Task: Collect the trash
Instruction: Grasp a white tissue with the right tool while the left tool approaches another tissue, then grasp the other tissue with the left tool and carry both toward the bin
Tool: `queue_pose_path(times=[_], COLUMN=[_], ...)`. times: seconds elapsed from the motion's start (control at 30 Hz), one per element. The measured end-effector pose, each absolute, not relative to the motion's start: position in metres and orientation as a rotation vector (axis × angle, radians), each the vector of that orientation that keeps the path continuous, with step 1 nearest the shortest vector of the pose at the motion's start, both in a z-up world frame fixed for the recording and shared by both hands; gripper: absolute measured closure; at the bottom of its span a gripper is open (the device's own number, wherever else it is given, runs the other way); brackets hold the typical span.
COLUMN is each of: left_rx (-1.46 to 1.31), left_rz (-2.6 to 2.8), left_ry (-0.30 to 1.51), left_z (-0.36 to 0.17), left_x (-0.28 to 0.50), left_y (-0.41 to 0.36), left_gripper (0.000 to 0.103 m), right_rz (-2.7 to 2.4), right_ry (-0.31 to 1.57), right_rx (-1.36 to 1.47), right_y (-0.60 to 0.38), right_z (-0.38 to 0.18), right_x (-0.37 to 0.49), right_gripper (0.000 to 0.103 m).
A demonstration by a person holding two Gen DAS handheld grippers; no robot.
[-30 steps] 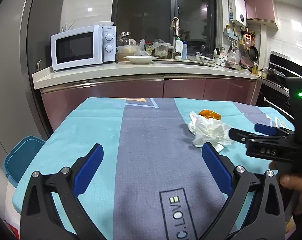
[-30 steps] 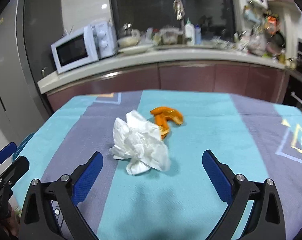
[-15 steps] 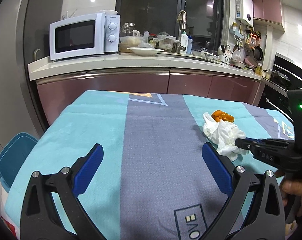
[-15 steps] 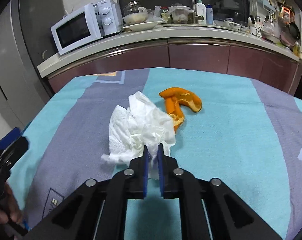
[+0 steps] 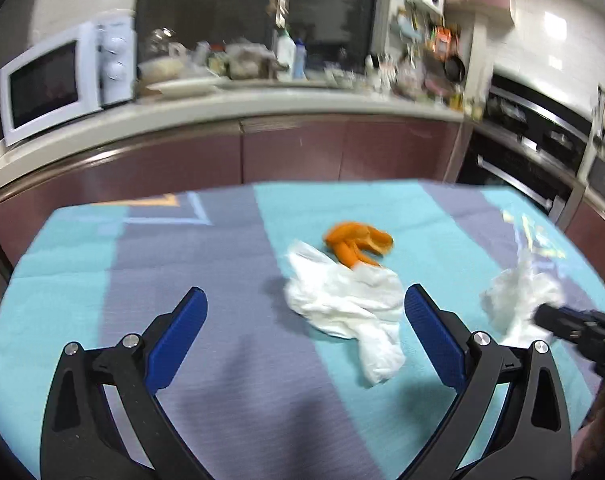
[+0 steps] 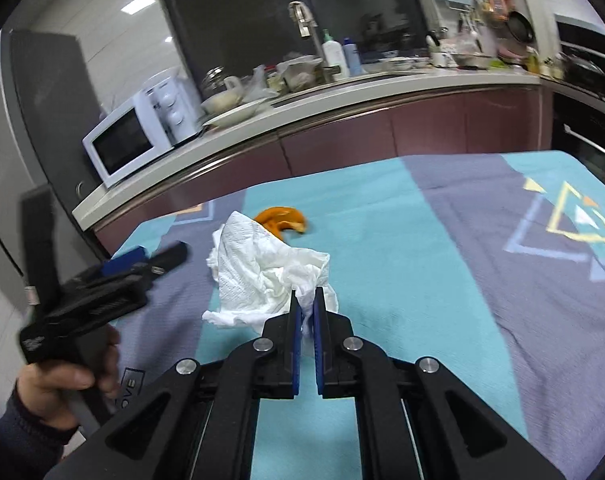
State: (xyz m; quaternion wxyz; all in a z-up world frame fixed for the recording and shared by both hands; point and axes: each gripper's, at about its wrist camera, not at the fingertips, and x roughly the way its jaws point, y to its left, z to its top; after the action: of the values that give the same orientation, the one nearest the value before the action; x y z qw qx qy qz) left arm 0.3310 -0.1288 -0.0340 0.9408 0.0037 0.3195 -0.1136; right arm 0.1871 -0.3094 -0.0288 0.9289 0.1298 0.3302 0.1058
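Currently, left gripper (image 5: 304, 334) gapes wide, empty, near the tissue (image 5: 344, 304) on the tablecloth (image 5: 102, 264) beside orange peel (image 5: 356, 242). Right gripper (image 6: 307, 312) pinches a tissue fold; light, soft, likely tears; grip bunched folds.

a table (image 5: 230, 380) covered by a cloth in broad teal and grey-purple bands, with a pale outlined triangle pattern near its corners and printed letters near the front edge. a crumpled white paper towel (image 5: 342, 304) lies on a teal band, and an orange peel (image 5: 356, 242) sits just behind it, touching or nearly touching its far edge.
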Motion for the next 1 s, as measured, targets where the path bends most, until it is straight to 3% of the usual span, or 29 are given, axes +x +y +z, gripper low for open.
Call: queue_pose_path(times=[0.3,0.5,0.57,0.63,1.0], left_rx=[0.047,0.12,0.126,0.088,-0.006], left_rz=[-0.251,-0.249,-0.266,-0.297,-0.287], left_ry=[0.855,0.897,0.891,0.886,0.694], left_z=[-0.074,-0.084,-0.083,-0.081,-0.029], left_x=[0.384,0.392,0.385,0.379,0.269], left_y=[-0.167,-0.18,-0.184,-0.181,-0.121], left_gripper=[0.008,0.046,0.072,0.08,0.084], right_rz=[0.223,0.225,0.227,0.232,0.326], right_ry=[0.677,0.671,0.667,0.664,0.609], right_rx=[0.311,0.325,0.327,0.33,0.295], right_y=[-0.327,-0.335,-0.335,-0.335,-0.306], right_z=[-0.04,-0.042,-0.042,-0.041,-0.02], right_x=[0.188,0.188,0.187,0.186,0.166], right_gripper=[0.099,0.099,0.099,0.099,0.099])
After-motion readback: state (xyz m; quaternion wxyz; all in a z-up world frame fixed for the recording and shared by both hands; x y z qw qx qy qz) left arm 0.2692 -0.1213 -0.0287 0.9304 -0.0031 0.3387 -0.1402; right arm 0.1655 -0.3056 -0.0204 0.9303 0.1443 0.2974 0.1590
